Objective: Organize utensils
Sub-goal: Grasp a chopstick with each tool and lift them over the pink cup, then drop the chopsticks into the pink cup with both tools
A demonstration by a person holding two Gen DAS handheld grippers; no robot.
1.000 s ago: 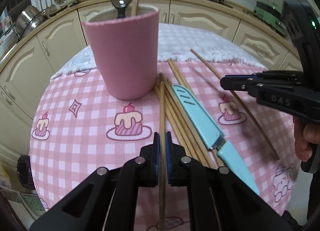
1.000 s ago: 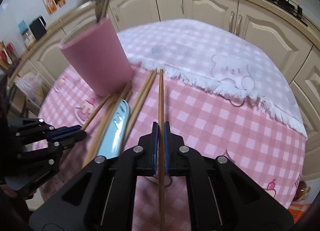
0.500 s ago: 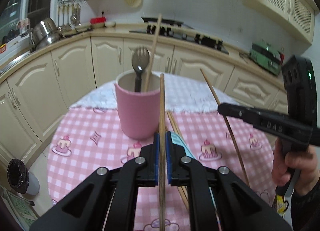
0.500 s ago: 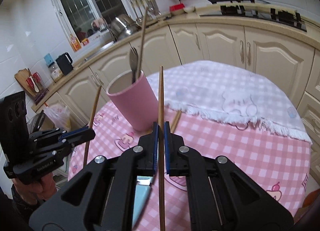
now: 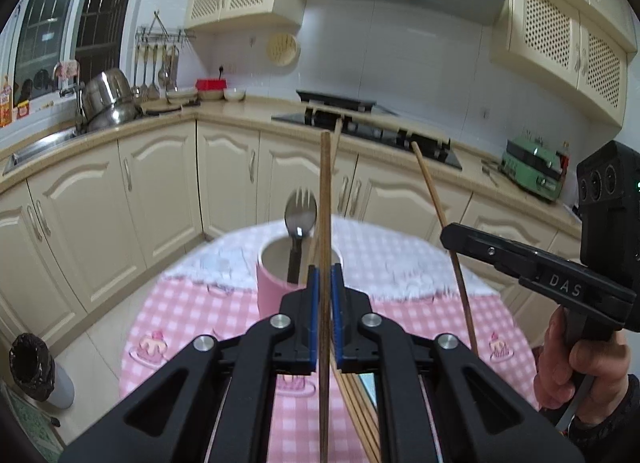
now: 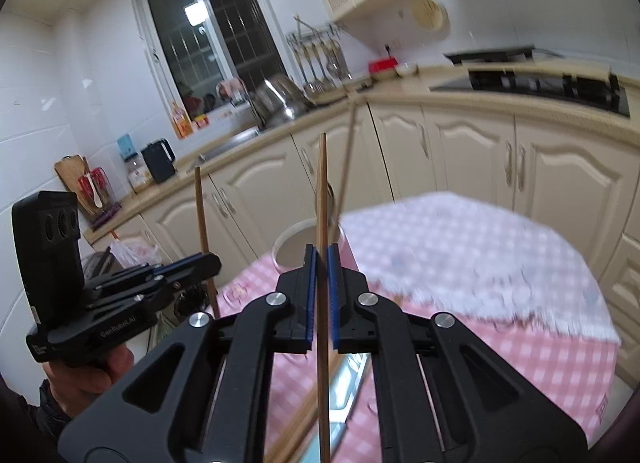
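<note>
A chopstick stands clenched in each claw, left and right, above the pink cup.

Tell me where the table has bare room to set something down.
Free: the white cloth beyond and right of the pink cup; pink check left of it. Crowded: near the grippers, chopsticks and knife.

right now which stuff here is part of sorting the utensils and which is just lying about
Part of the job:
left tongs, shut on a chopstick
right tongs, shut on another chopstick
pink cup with a fork in it
loose chopsticks on the table

Lying about:
steel pots
bin
kettle
</note>
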